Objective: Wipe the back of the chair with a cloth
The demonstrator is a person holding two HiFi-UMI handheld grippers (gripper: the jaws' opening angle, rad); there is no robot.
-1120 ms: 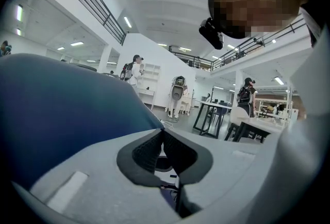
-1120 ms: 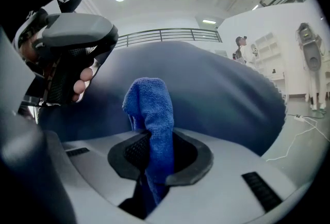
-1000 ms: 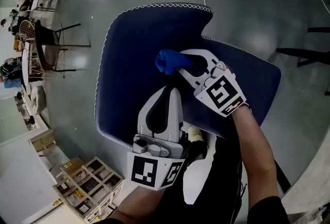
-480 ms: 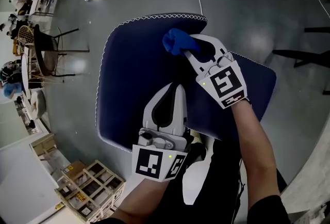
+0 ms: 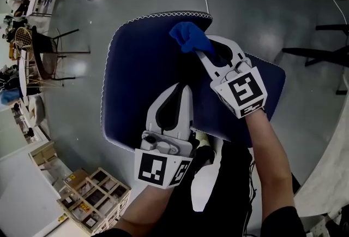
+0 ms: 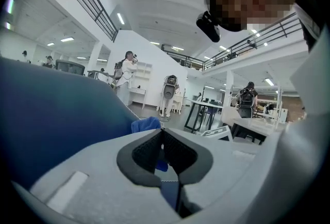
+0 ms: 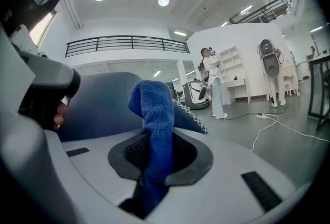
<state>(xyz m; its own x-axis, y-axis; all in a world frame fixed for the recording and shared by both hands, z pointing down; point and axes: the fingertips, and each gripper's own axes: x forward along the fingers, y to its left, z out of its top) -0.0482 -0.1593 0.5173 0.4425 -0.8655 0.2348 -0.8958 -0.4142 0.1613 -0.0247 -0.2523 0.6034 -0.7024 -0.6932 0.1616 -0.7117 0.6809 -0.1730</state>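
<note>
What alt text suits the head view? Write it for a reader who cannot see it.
Seen from above, the right hand-held gripper clamps a blue cloth at the far edge of a navy chair back trimmed with white stitching. The left hand-held gripper, jaws together, lies over the chair back's near part.

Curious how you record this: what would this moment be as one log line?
right gripper: shut on blue cloth | cloth: by top edge of chair back | left gripper: shut, over chair back

L hand-held gripper closed, R hand-held gripper clamped
</note>
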